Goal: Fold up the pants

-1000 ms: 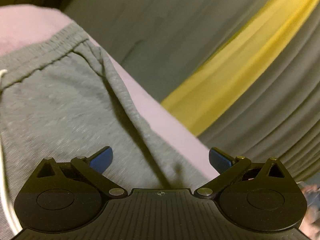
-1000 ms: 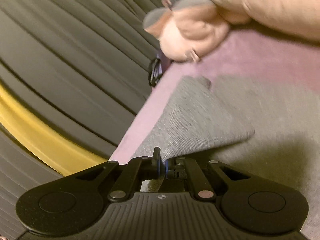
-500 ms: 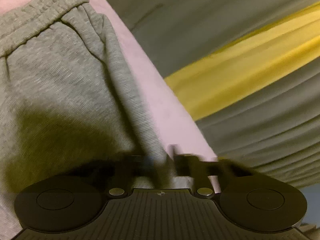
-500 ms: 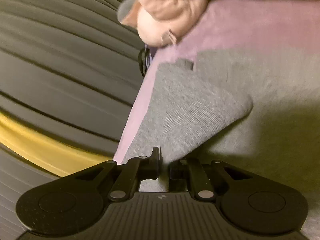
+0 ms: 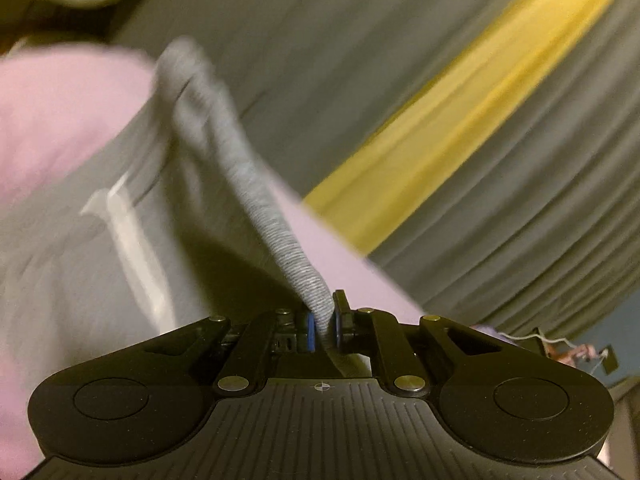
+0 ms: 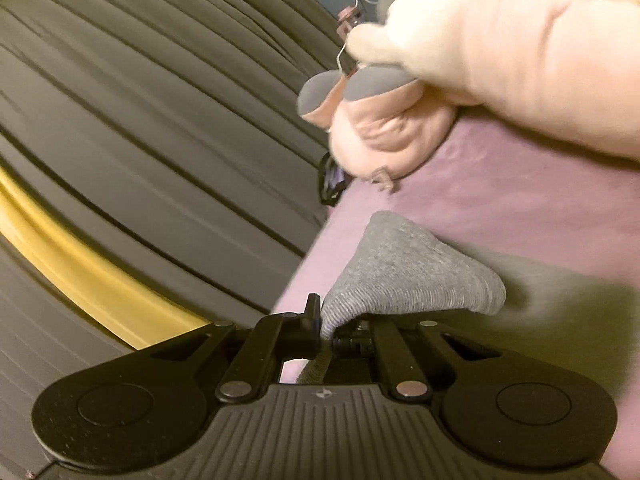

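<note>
Holding the grey knitted sweatpants at two places, my left tool and right tool are both clamped on lifted edges. The pants lie on the pink bed cover; I judge folding only begun, nothing laid over yet.

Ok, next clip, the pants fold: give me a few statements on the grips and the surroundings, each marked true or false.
1. The left gripper is shut on a ridge of the grey pants. True.
2. The right gripper hangs open above the cloth. False: it is shut on a pinched corner of the pants.
3. The pants lie on a pink sheet. True.
4. A blue plush toy sits beyond the right gripper. False: the plush toy is pale pink.
5. A yellow stripe crosses the grey fabric beside the bed. True.
</note>
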The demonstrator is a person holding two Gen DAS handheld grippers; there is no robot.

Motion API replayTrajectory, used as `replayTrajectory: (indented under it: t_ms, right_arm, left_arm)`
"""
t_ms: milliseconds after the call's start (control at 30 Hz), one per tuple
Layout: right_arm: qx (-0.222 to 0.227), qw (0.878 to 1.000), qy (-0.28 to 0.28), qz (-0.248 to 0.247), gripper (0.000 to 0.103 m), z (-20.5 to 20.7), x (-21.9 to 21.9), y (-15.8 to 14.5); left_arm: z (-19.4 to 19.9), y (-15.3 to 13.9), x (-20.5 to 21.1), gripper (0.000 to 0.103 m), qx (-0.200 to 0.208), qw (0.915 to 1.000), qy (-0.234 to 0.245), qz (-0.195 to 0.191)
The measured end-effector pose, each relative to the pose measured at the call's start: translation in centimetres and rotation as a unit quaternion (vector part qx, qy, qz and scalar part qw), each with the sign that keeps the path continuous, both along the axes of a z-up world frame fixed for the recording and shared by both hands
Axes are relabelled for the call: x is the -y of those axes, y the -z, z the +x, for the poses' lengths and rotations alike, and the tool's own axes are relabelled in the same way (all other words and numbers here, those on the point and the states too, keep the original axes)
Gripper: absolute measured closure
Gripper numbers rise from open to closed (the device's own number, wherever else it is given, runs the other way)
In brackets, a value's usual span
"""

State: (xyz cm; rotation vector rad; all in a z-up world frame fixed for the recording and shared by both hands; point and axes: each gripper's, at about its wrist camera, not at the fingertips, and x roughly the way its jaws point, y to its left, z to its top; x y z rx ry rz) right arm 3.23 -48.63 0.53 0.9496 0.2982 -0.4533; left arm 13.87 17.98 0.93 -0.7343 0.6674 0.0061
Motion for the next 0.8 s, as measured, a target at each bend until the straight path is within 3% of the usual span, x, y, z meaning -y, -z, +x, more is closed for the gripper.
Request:
replayTrajectory:
  t_ms: [133, 233, 300, 367, 433, 533, 633, 700, 800]
  right_arm:
    - [-0.061, 0.998, 0.010, 0.023, 0.097, -2.8, 0.8, 3.2]
    - [-0.112, 0.992, 0.014, 0.046, 0.097, -3.2, 1.1, 5.9]
    - [-0.123, 0.991, 0.020, 0.056, 0.096, -3.4, 1.1, 7.1]
    - [-0.112, 0.990, 0.024, 0.087, 0.094, -3.9, 1.3, 7.9]
    - [-0.106, 0.989, 0.023, 0.100, 0.093, -4.3, 1.4, 8.1]
    - [-0.099, 0.989, 0.011, 0.113, 0.087, -3.9, 1.6, 8.6]
    - [-0.097, 0.988, 0.000, 0.119, 0.086, -3.7, 1.5, 8.8]
    - [-0.096, 0.988, -0.005, 0.118, 0.086, -3.4, 1.5, 8.8]
    - [-0.110, 0.989, -0.013, 0.098, 0.090, -2.6, 1.3, 8.1]
  left_arm:
    - [-3.1, 4.6, -0.5, 0.093, -0.095, 0.9945, -0.039, -0.022]
    - [-3.4, 6.0, -0.8, 0.092, -0.108, 0.9920, -0.057, -0.032]
    - [-3.7, 5.1, -0.9, 0.078, -0.100, 0.9915, -0.075, -0.038]
    - [-3.2, 5.2, -1.6, 0.046, -0.099, 0.9901, -0.099, -0.014]
    - [-2.7, 5.8, -2.8, 0.029, -0.100, 0.9861, -0.132, -0.009]
    - [-1.8, 6.7, -4.4, 0.029, -0.118, 0.9793, -0.156, -0.053]
    - [0.0, 8.2, -5.3, 0.030, -0.130, 0.9761, -0.163, -0.063]
    - [0.7, 8.9, -5.6, 0.042, -0.143, 0.9751, -0.160, -0.056]
    - [1.1, 9.0, -6.2, 0.079, -0.161, 0.9743, -0.144, -0.063]
